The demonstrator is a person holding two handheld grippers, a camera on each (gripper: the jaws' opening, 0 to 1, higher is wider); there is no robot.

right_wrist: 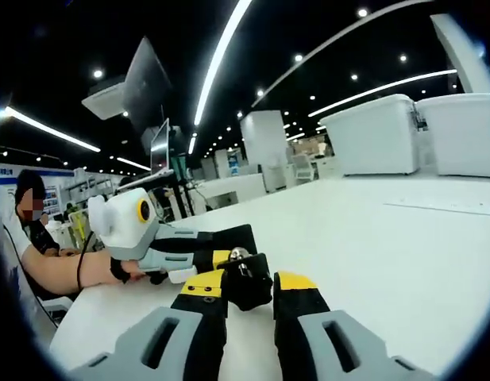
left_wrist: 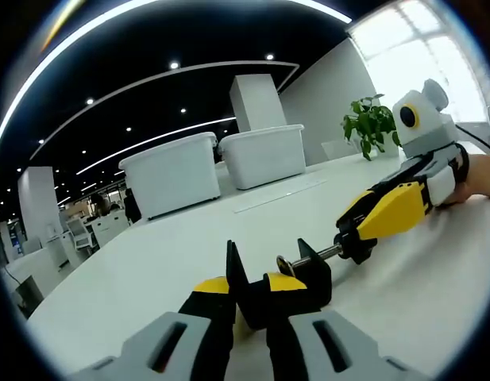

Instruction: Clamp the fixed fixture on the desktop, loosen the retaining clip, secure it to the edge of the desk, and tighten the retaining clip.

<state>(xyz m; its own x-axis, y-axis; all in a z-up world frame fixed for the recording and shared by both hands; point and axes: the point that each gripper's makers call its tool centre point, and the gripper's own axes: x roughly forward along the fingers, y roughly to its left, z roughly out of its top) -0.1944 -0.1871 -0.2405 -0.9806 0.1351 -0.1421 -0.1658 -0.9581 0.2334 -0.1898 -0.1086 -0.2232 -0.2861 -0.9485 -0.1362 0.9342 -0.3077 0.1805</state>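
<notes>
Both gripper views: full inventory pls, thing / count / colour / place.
clamp fixture: 1, black with a silver screw, on the table between both grippers
table: 1, white, underneath everything
storage bins: 2, white, far side of table
potted plant: 1, green, far table edge
monitor: 1, dark, background, on a stand
left gripper: black-yellow jaws shut on the clamp body
right gripper: black-yellow jaws around the screw end
hand: 1, holding the right gripper
</notes>
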